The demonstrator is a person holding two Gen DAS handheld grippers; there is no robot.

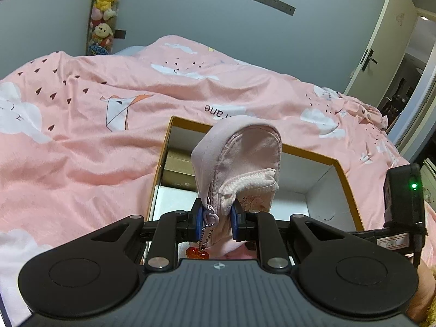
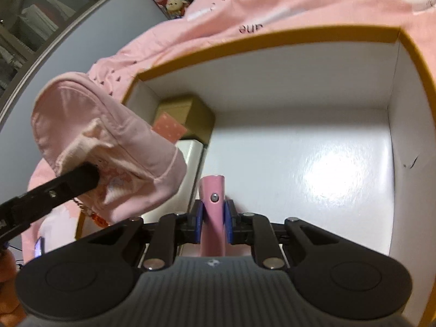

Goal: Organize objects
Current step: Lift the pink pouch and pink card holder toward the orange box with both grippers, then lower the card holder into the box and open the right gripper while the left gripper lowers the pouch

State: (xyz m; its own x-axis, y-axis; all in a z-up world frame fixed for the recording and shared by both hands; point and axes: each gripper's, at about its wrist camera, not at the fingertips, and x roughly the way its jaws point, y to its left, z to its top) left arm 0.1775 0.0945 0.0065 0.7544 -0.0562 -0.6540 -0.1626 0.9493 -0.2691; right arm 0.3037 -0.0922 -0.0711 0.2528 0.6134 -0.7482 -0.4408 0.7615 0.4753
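My left gripper (image 1: 217, 219) is shut on a small pink zip pouch (image 1: 239, 160) with a bead chain and a red heart charm (image 1: 196, 253). It holds the pouch above the left part of an open box (image 1: 343, 171) with a mustard rim and white inside. In the right wrist view the same pouch (image 2: 109, 147) hangs at the left over the box rim (image 2: 245, 46), with the left gripper's black finger (image 2: 70, 182) on it. My right gripper (image 2: 212, 219) is shut on a slim pink tool (image 2: 214, 204) with a metal rivet, low over the box's white floor.
The box lies on a bed with a pink printed duvet (image 1: 90, 125). Inside its left corner sit a brown carton (image 2: 185, 114), a pink dotted card (image 2: 169, 128) and a white block (image 2: 190, 152). Plush toys (image 1: 105, 13) hang by the wall; a door (image 1: 381, 46) stands at right.
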